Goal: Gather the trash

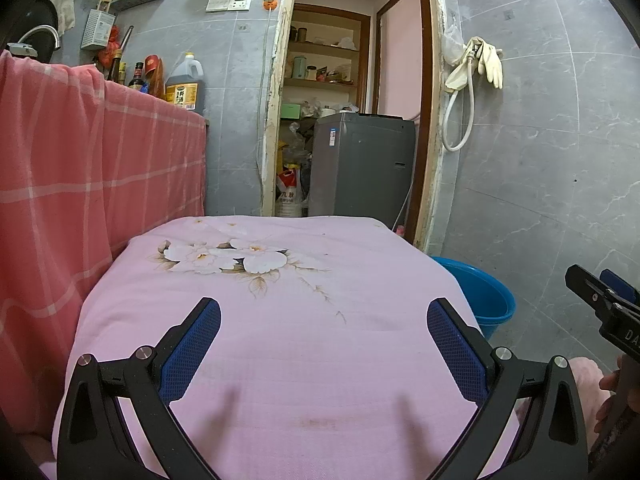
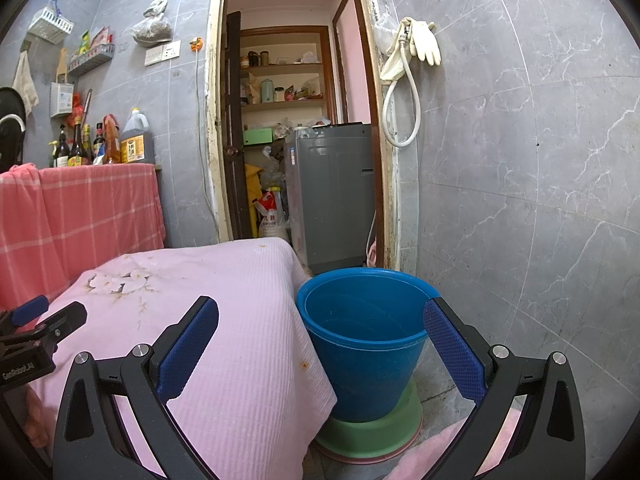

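1. The left tool (image 1: 324,312) has its blue-padded fingers (image 1: 192,356) spread wide apart, with nothing between them; directly under and ahead of it lies the pink flowered cloth (image 1: 304,344) that covers the table.
2. The right tool (image 2: 320,312) is likewise spread apart and holds nothing; its left finger hangs over the edge of the pink cloth, its right finger (image 2: 452,352) in front of the blue bucket (image 2: 360,368).
3. Only the right wrist view shows the bucket whole: it stands upright on the floor, just ahead of the right tool and between its fingers, touching the hanging side of the cloth, and rests in a green basin (image 2: 372,428). Its inside looks bare as far as can be seen.
4. In the left wrist view just a slice of that bucket peeps out beyond the cloth's right edge, ahead and to the right of the left tool, and the right tool enters at the right margin with a hand (image 1: 612,392) behind it.
5. No loose trash can be made out on the cloth in either view, only small brownish stains (image 2: 304,365).
6. To the left of both tools hangs a red checked cloth (image 1: 100,168), with bottles (image 2: 132,140) standing above it.
7. Farthest ahead, a doorway opens on a grey washing machine (image 1: 360,168) and shelves; pale rubber gloves (image 2: 424,44) hang on the tiled wall to its right.
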`<state>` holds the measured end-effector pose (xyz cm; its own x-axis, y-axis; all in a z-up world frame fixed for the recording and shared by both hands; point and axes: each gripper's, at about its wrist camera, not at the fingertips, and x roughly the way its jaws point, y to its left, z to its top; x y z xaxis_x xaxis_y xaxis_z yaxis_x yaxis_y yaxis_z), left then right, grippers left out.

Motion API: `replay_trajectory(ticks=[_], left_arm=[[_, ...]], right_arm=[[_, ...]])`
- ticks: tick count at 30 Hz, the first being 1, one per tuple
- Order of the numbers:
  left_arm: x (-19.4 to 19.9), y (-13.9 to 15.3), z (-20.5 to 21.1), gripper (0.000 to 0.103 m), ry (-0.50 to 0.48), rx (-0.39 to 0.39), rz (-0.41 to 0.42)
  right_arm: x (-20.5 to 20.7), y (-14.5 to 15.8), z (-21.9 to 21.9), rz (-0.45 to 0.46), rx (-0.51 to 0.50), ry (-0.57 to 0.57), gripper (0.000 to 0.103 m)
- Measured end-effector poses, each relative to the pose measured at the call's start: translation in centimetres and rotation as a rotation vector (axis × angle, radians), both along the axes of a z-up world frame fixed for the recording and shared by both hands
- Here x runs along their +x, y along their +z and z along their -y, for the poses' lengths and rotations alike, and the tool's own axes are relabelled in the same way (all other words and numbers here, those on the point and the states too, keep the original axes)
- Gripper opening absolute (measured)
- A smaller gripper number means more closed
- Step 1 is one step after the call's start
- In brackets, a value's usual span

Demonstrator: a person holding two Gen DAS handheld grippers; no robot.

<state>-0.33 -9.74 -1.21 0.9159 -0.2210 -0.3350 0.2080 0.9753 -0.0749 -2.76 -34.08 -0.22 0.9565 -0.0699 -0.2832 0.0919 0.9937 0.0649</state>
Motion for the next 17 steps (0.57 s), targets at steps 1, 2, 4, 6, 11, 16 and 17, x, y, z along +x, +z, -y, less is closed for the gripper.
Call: replay_trajectory(ticks=[1,2,4,6,11,16,17], left_arm=[[-0.02,0.00,0.02,0.101,0.001,0.000,0.000],[-0.04,0.00,0.05,0.101,0.001,-0.001,0.000],[-0.01,-0.02,0.00,0.101,0.002,-0.001,-0.001],[-0.04,-0.02,-0.01,0.101,0.003,-0.002,-0.001],[-0.15,-0.07,0.16,0.101,0.006,-0.003,-0.003],[-0.16,-0.07,0.27,0.101,0.008,-0.002,-0.004],[-0.12,-0.05,0.20,0.101,0.007,-0.003,-0.004]], right_arm=[[-0.02,-0.07,-0.01,0.000,-0.001,0.001,0.103],[-0.03,-0.10,-0.01,0.001,-0.001,0.001,0.103],[-0.02,-0.10,-0.05,0.000,-0.001,0.001,0.103],[-0.05,-0.01,-0.02,0.000,0.000,0.001,0.103],[-0.04,-0.11,-0.09,0.001,0.001,-0.001,0.103],[-0.02,-0.08,0.01,0.000,0.000,0.000,0.103],[-0.03,-0.11,0.01,0.001,0.000,0.001,0.103]])
